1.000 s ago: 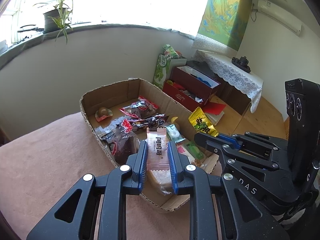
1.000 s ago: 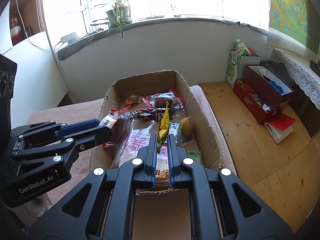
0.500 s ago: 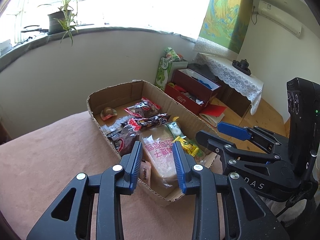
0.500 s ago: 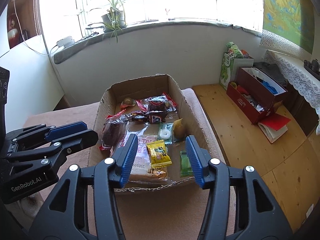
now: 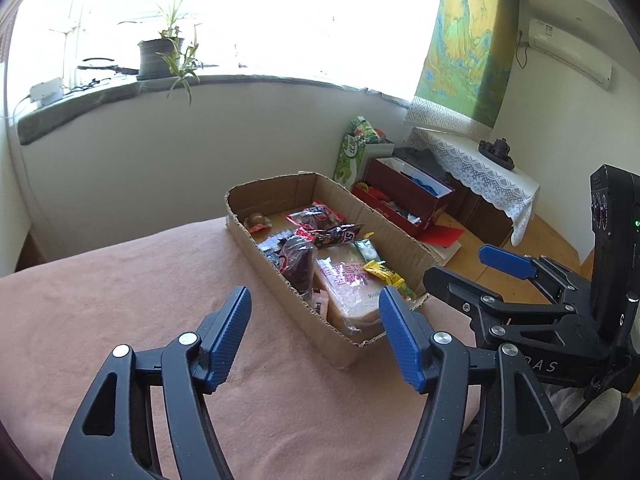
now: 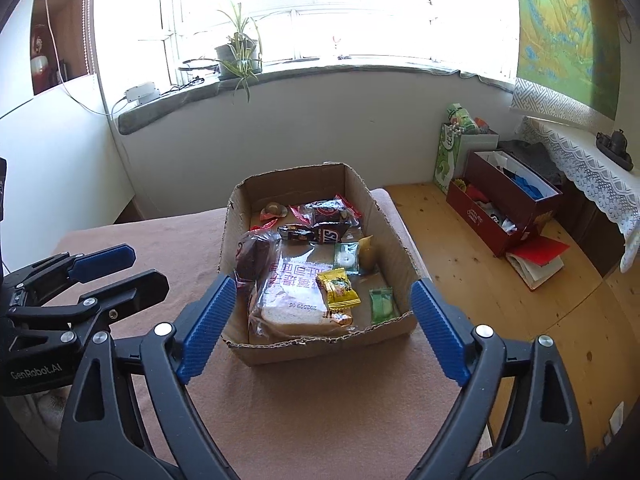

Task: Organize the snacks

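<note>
A cardboard box (image 6: 396, 248) stands on the pink-covered table (image 6: 320, 400). It holds a bagged bread slice (image 6: 296, 296), a yellow candy packet (image 6: 338, 290), a green packet (image 6: 382, 304), a dark bun (image 6: 252, 256) and several other wrapped snacks. The box also shows in the left wrist view (image 5: 276, 264), with the bread (image 5: 352, 288) and yellow packet (image 5: 384, 274) inside. My left gripper (image 5: 314, 334) is open and empty, just short of the box's near left corner. My right gripper (image 6: 320, 316) is open and empty, in front of the box.
A wooden floor (image 6: 480, 264) lies right of the table, with a red box (image 6: 504, 204), a green bag (image 6: 450, 148) and a red-covered book (image 6: 536, 256). A lace-covered shelf (image 6: 592, 168) stands at far right. A potted plant (image 6: 236, 52) sits on the windowsill.
Both grippers have let go of their snacks into the box, opened wide and pulled back. The bread and the yellow packet now lie in the box.
</note>
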